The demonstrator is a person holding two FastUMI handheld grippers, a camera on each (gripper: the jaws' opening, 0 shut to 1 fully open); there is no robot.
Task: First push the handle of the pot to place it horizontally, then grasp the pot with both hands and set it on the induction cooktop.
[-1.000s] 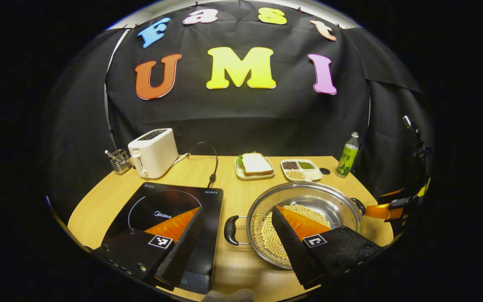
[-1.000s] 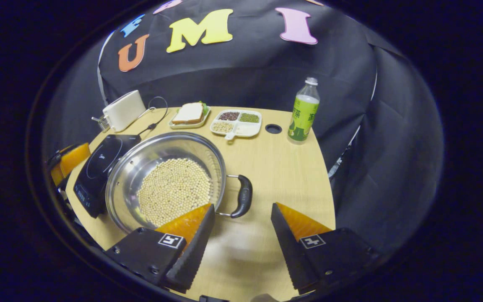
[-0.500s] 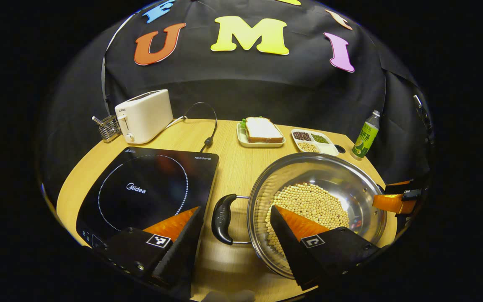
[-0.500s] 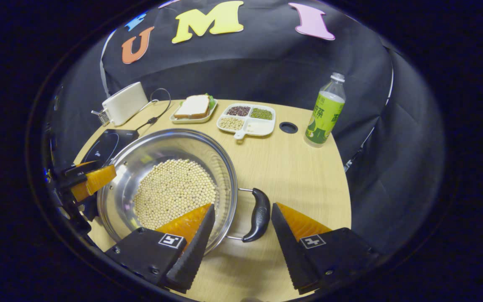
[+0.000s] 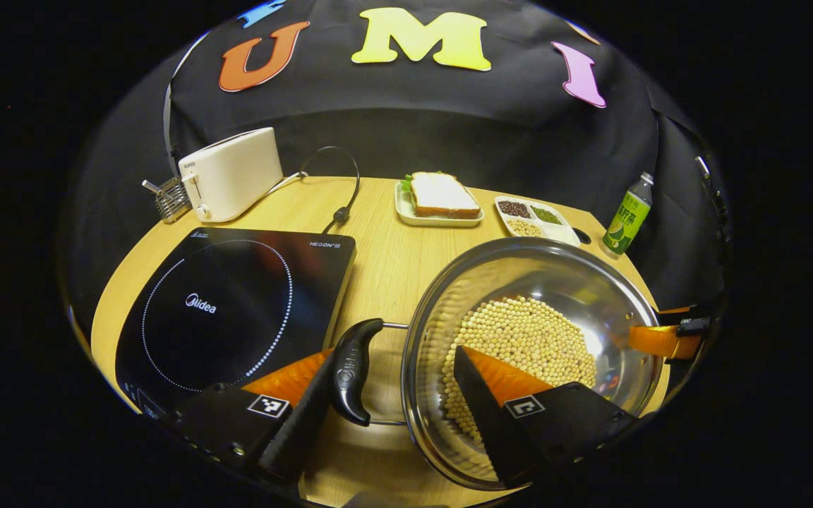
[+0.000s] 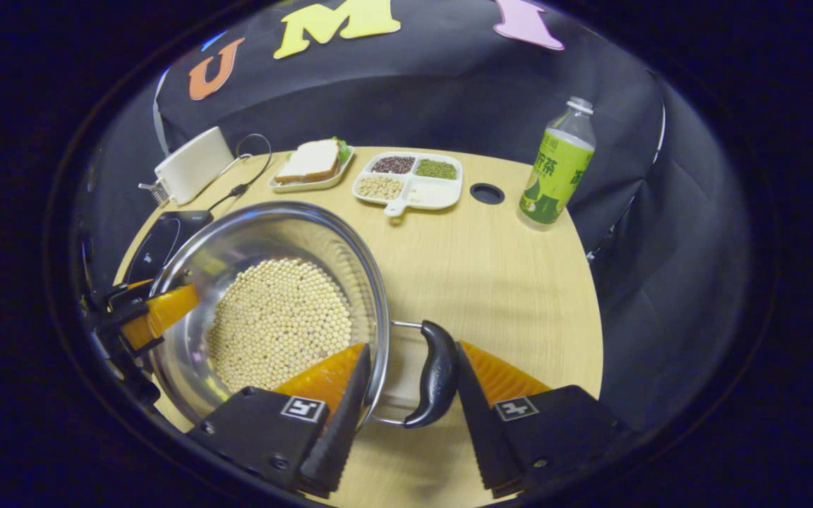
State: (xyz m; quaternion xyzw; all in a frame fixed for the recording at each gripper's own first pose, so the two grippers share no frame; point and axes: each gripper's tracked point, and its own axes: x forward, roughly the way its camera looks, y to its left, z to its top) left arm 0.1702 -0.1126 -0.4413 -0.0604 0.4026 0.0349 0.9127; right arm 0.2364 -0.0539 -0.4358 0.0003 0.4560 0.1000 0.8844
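We judged the task about halfway along: the pot (image 5: 530,353) sat on the desk (image 5: 385,247) with its two black handles pointing out sideways, so the handle push looked done, while the lift onto the induction cooktop (image 5: 233,310) was not yet made. The pot stood just right of the cooktop, apart from it.

Our left tool (image 5: 385,402) was spread wide around the left handle (image 5: 351,370); its left finger appeared to touch the handle, the right finger hung inside over the beans, so it gripped nothing. Our right tool (image 6: 410,395) likewise straddled the right handle (image 6: 438,374) and the pot rim, fingers released and not yet pressing from both sides. Closing both and lifting together remained.

The steel pot held a layer of pale soybeans (image 6: 279,321) across its bottom. Farther back, a divided dish (image 6: 410,183) carried dark, green and pale beans in separate compartments, one compartment looking bare. A small tray (image 5: 438,212) held a sandwich, and a capped green bottle (image 6: 558,166) stood near the desk's edge.
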